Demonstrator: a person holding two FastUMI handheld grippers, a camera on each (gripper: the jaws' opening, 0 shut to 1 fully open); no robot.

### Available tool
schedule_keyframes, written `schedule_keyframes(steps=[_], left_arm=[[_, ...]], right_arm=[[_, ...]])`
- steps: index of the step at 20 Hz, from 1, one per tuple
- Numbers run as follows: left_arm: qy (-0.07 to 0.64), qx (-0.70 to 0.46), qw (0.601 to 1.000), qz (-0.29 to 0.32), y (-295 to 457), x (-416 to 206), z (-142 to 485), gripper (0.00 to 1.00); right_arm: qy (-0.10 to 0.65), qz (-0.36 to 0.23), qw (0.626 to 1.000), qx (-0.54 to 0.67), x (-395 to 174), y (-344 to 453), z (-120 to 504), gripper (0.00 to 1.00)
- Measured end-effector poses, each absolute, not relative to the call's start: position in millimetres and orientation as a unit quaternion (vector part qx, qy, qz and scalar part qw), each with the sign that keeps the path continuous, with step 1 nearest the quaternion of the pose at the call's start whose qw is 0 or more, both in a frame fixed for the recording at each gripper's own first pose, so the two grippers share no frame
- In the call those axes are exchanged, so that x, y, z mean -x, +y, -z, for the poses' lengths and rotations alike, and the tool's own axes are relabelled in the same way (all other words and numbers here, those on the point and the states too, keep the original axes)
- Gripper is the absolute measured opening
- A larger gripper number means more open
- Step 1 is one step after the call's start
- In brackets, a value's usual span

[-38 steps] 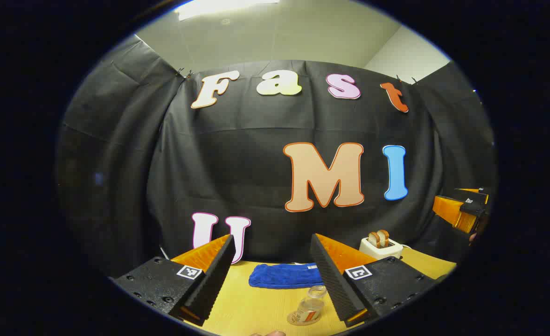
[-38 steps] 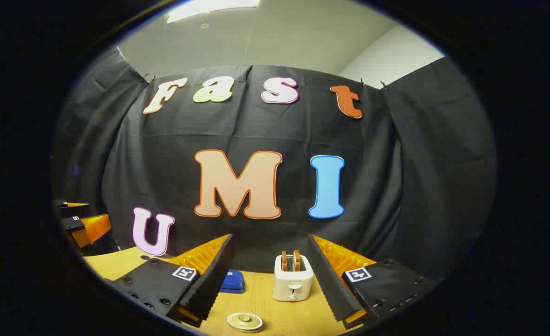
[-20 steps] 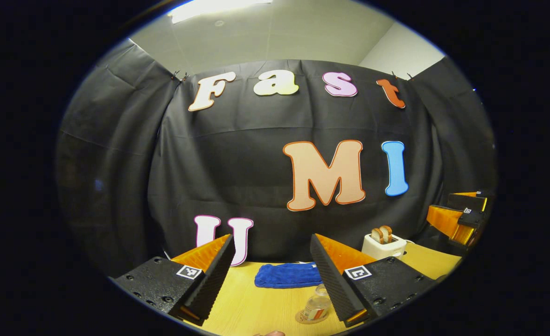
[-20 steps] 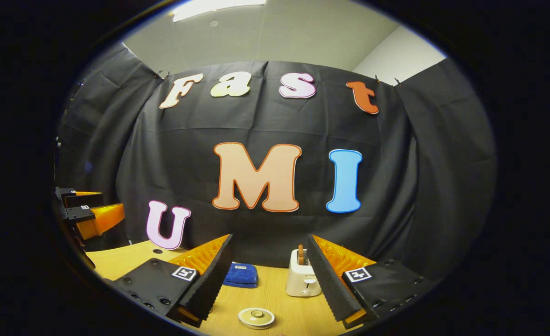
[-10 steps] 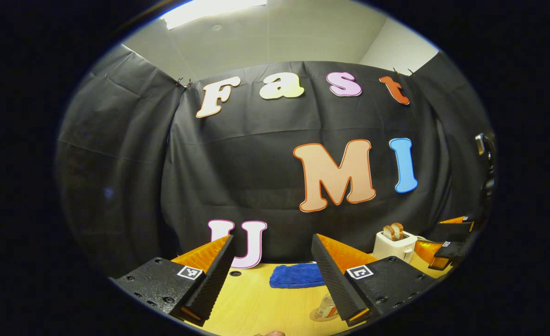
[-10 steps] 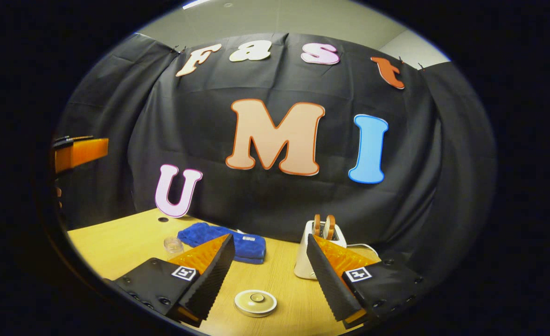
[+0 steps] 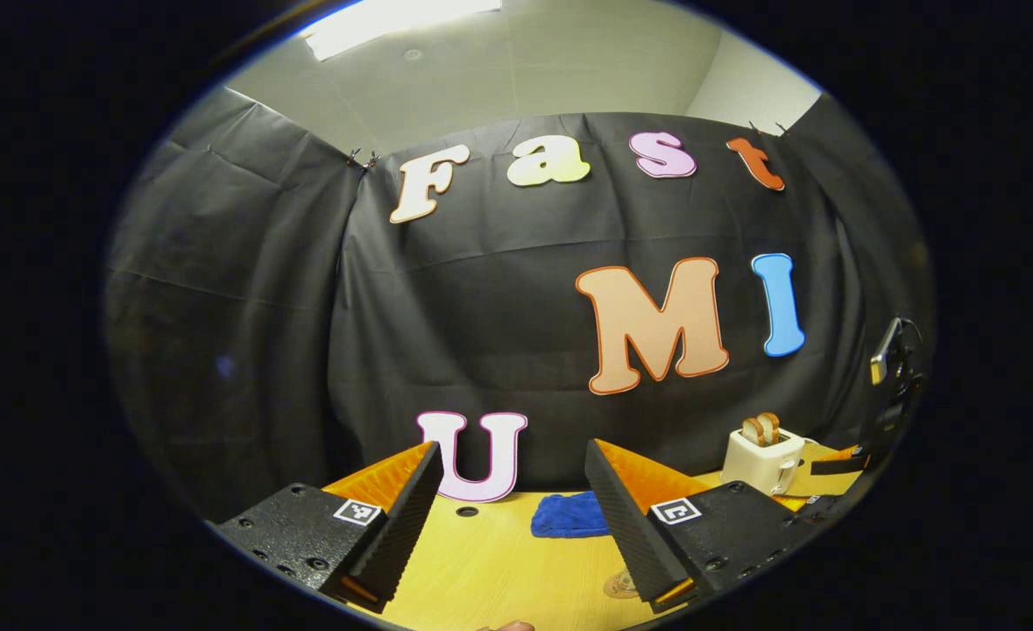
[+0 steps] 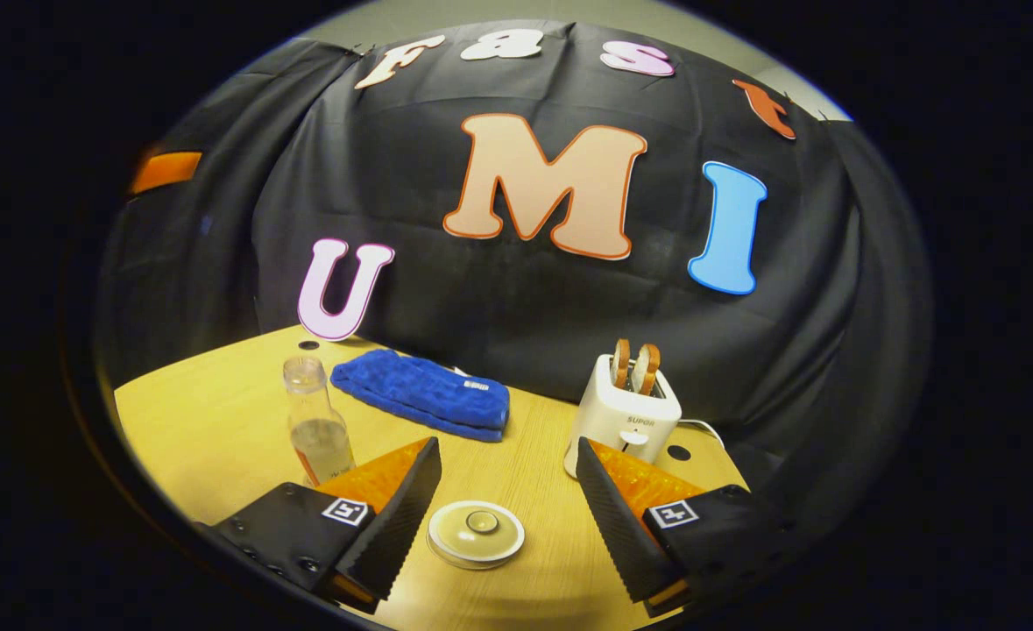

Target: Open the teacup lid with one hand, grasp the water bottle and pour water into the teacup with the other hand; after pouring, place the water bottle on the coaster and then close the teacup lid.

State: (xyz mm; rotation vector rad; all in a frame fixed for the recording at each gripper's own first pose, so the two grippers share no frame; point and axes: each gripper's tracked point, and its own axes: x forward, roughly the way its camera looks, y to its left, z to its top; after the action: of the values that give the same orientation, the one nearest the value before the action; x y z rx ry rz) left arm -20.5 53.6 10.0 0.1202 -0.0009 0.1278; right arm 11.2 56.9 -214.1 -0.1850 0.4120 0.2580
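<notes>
1. Right gripper [image 8: 507, 508] has tipped its nose down a lot since half a second ago, so the right gripper view now takes in much more of the table [image 8: 218, 421]. The teacup lid [image 8: 476, 533] sits dead centre between its fingers, which are spread wide with nothing in them.

2. Left gripper [image 7: 512, 517] has swung a bit too; the blue towel [image 7: 569, 515] and toaster [image 7: 763, 460] have slid toward 3 o'clock in the left gripper view. Its fingers are also spread and empty, hovering over bare table.

3. Water bottle [image 8: 314, 429] stands upright at roughly 9 o'clock from the lid in the right gripper view, near the front edge of the towel. It looks clear, uncapped and partly full. Can't tell from here whether it's on the coaster.

4. Handling guess: the lid looks like a small, hard, glossy disc with a little knob in the middle, so probably light but slippery and chippable. I'd pinch the knob, or else the rim from both sides, and lift straight up.

5. The bottle is probably light and smooth. I'd grab the wider body, not the neck, and keep it upright since it's open.
</notes>
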Motion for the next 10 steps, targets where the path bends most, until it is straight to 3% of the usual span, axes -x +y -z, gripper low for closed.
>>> schedule_keyframes(steps=[1, 2, 5, 7, 10], left_arm=[[0.001, -0.060, 0.996, -0.065, 54, 21, -10, 0.95], [0.002, -0.060, 0.996, -0.067, 56, 22, -8, 0.96], [0.000, -0.064, 0.995, -0.074, 62, 25, -10, 0.96], [0.002, -0.066, 0.995, -0.078, 65, 27, -9, 0.95], [0.005, -0.066, 0.994, -0.082, 69, 30, -7, 0.95]], right_arm=[[0.211, -0.129, 0.964, 0.093, -11, 58, 222, 0.99], [0.219, -0.131, 0.962, 0.094, -11, 59, 230, 0.95], [0.242, -0.134, 0.956, 0.101, -11, 60, 254, 1.00], [0.253, -0.137, 0.952, 0.106, -11, 61, 266, 0.94], [0.274, -0.135, 0.947, 0.102, -8, 60, 286, 1.00]])
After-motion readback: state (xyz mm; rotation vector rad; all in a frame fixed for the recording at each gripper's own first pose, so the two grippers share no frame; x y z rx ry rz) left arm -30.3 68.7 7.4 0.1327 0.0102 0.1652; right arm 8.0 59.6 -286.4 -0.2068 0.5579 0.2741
